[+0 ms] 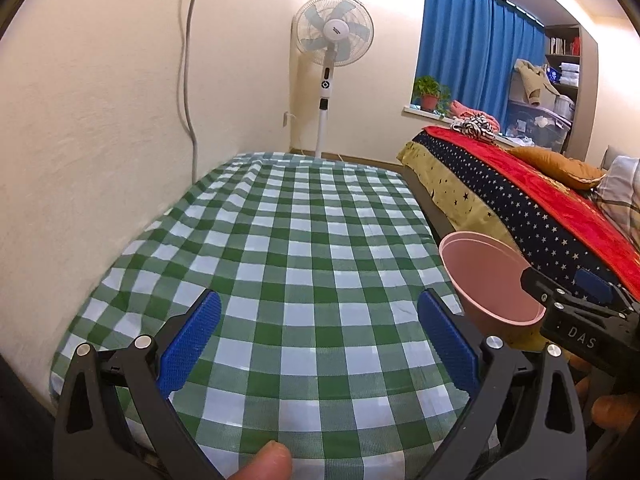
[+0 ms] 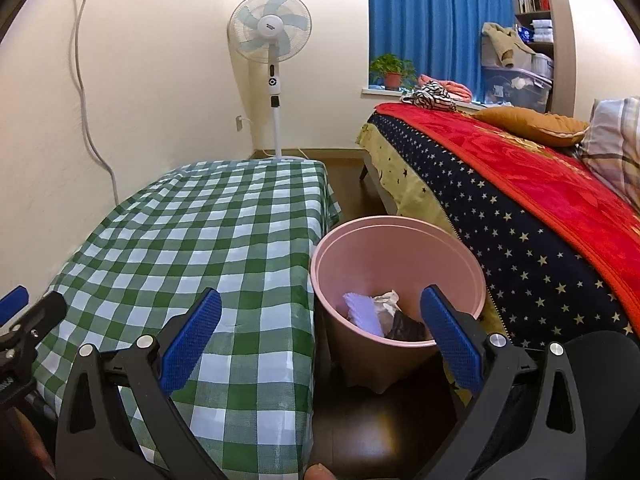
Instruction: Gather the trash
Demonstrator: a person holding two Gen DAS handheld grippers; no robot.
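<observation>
A pink bin [image 2: 400,248] stands on the dark floor between the table and the bed. Inside it lie a white paper scrap [image 2: 364,314], a crumpled tissue [image 2: 387,302] and a dark wrapper [image 2: 408,326]. My right gripper [image 2: 320,296] is open and holds nothing; it hovers over the bin's near rim and the table edge. My left gripper [image 1: 320,300] is also open and holds nothing, above the green checked tablecloth [image 1: 304,232]. The left wrist view shows the bin [image 1: 492,276] at the right, with the right gripper [image 1: 558,280] beside it.
The checked table [image 2: 192,240] runs along the left wall, with a cable hanging down the wall. A bed [image 2: 520,208] with star and red blankets borders the bin on the right. A standing fan [image 2: 272,40] stands beyond the table. A thumb [image 1: 268,462] shows at the bottom.
</observation>
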